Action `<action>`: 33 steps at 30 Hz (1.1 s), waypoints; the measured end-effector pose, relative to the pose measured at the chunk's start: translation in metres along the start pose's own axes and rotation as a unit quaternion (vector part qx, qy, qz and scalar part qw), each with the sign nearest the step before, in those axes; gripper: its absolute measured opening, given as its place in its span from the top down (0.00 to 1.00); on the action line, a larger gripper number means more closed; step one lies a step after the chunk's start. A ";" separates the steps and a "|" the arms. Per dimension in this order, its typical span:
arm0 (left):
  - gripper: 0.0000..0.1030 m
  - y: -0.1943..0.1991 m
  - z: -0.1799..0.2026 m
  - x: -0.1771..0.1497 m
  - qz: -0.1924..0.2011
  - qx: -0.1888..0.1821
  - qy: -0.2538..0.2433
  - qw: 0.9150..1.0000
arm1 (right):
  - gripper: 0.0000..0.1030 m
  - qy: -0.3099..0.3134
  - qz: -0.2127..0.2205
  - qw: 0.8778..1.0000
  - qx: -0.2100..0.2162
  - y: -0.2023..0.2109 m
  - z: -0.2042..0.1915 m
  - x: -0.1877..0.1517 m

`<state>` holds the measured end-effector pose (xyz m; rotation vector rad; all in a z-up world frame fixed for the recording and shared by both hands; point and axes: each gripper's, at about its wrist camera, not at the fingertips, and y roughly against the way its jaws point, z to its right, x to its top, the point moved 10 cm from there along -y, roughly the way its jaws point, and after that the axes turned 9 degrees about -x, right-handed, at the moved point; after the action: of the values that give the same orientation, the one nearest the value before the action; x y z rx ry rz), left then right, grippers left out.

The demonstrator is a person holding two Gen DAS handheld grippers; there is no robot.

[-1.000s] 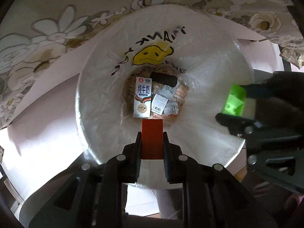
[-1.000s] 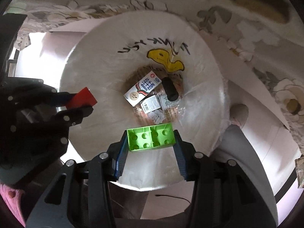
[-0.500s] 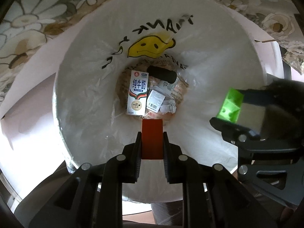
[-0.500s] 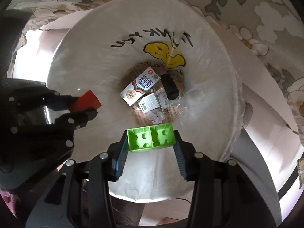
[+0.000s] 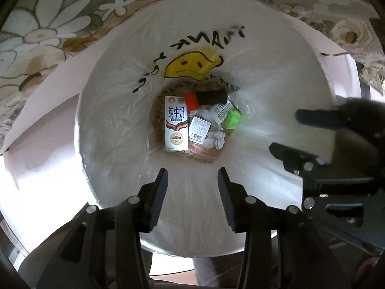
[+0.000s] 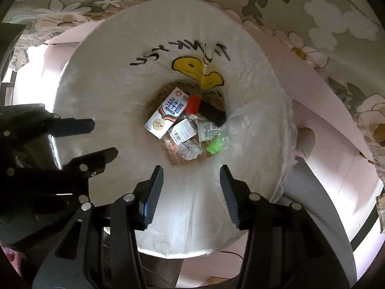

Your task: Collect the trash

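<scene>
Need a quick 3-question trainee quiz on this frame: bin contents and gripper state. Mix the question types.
1. True or false: the red block lies at the bottom of the bin liner.
2. What is between the fingers of the left gripper: A) red block B) milk carton C) nothing?
3. Fill in: the green brick lies on the ___ side of the trash pile, seen from the right wrist.

Key
1. True, beside the milk carton.
2. C; its fingers are opening with nothing between them, as are those of the right gripper.
3. Right.

1. Left gripper (image 5: pixel 192 187): black plastic, ribbed pads on its fingers (image 5: pixel 160 190), silver screws.
2. Right gripper (image 6: pixel 191 185): black body, blue-edged ribbed fingers (image 6: pixel 152 192), silver screws on the linkages.
</scene>
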<state>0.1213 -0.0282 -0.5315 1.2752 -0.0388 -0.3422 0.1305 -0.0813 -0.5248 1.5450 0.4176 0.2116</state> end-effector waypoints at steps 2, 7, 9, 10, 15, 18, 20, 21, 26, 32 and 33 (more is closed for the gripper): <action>0.56 0.003 0.003 -0.001 0.004 0.006 -0.007 1.000 | 0.51 0.000 0.004 1.000 0.002 0.006 0.000 -0.002; 0.56 0.018 0.009 -0.006 0.023 0.004 -0.010 1.000 | 0.51 0.001 0.024 1.000 0.009 0.027 0.000 -0.009; 0.56 0.029 0.012 -0.008 0.037 0.005 -0.016 0.999 | 0.51 -0.001 0.037 0.999 0.012 0.039 0.000 -0.012; 0.56 0.035 0.014 -0.009 0.045 0.005 -0.020 0.999 | 0.51 -0.003 0.041 0.999 0.012 0.042 -0.001 -0.013; 0.56 0.072 0.024 -0.019 0.087 0.008 -0.036 0.996 | 0.51 -0.010 0.073 0.997 0.018 0.076 -0.002 -0.021; 0.56 0.102 0.033 -0.024 0.119 0.012 -0.047 0.992 | 0.51 -0.009 0.104 0.994 0.017 0.107 -0.002 -0.028; 0.56 0.122 0.039 -0.028 0.143 0.018 -0.056 0.988 | 0.51 -0.011 0.128 0.992 0.017 0.127 -0.002 -0.032; 0.56 0.132 0.042 -0.030 0.156 0.021 -0.060 0.986 | 0.51 -0.012 0.139 0.990 0.016 0.137 -0.001 -0.034; 0.56 0.209 0.055 -0.043 0.250 0.075 -0.066 0.963 | 0.51 -0.014 0.214 0.977 0.005 0.206 0.002 -0.049; 0.52 0.289 0.087 -0.065 0.326 0.077 -0.075 0.939 | 0.47 -0.038 0.277 0.960 0.018 0.276 0.009 -0.072; 0.49 0.299 0.092 -0.068 0.336 0.078 -0.080 0.935 | 0.46 -0.037 0.286 0.957 0.015 0.286 0.009 -0.077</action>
<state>0.1054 -0.0213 -0.2121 1.3066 -0.6382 0.1543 0.1005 -0.1115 -0.2318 1.6698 -0.0977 0.5947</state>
